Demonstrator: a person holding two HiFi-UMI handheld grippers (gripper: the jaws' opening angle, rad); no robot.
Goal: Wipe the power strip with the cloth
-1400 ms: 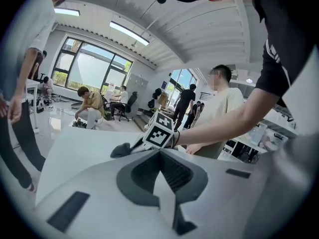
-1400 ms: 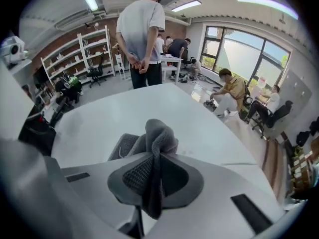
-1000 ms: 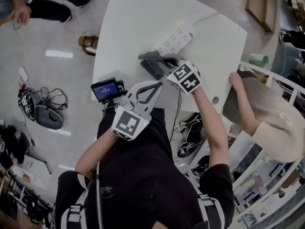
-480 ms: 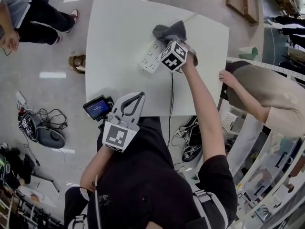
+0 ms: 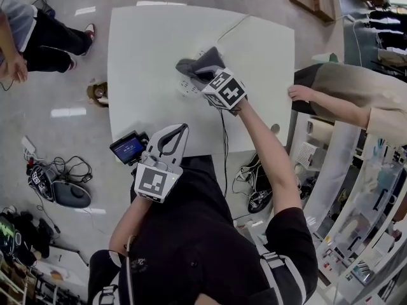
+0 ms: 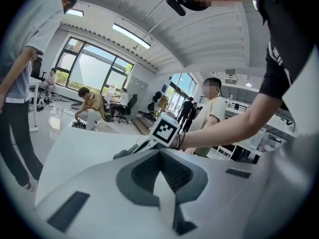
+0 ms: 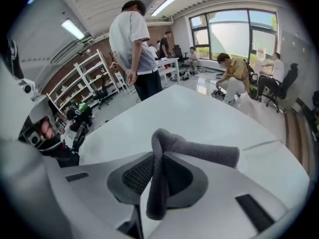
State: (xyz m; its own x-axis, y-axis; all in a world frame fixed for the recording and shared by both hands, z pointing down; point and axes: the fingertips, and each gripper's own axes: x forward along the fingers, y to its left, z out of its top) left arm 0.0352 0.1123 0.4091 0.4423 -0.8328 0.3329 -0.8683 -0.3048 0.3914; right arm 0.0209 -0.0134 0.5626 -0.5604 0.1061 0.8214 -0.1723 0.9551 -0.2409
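partway through, we reckon: right gripper (image 5: 205, 76) pinching grey cloth (image 5: 198, 62) on power strip (image 5: 186, 87); left gripper (image 5: 182, 128) closed, empty; more strokes likely.

Here's the white table (image 5: 146, 49), rounded at its corners and mostly bare. Toward the far middle lies a white power strip (image 5: 186, 86), largely under a grey cloth (image 5: 202, 62), and its white cord (image 5: 234, 26) trails to the far edge. At the near left corner sits a small screen device (image 5: 129, 148). There's a round hole (image 5: 275, 128) near the right edge.
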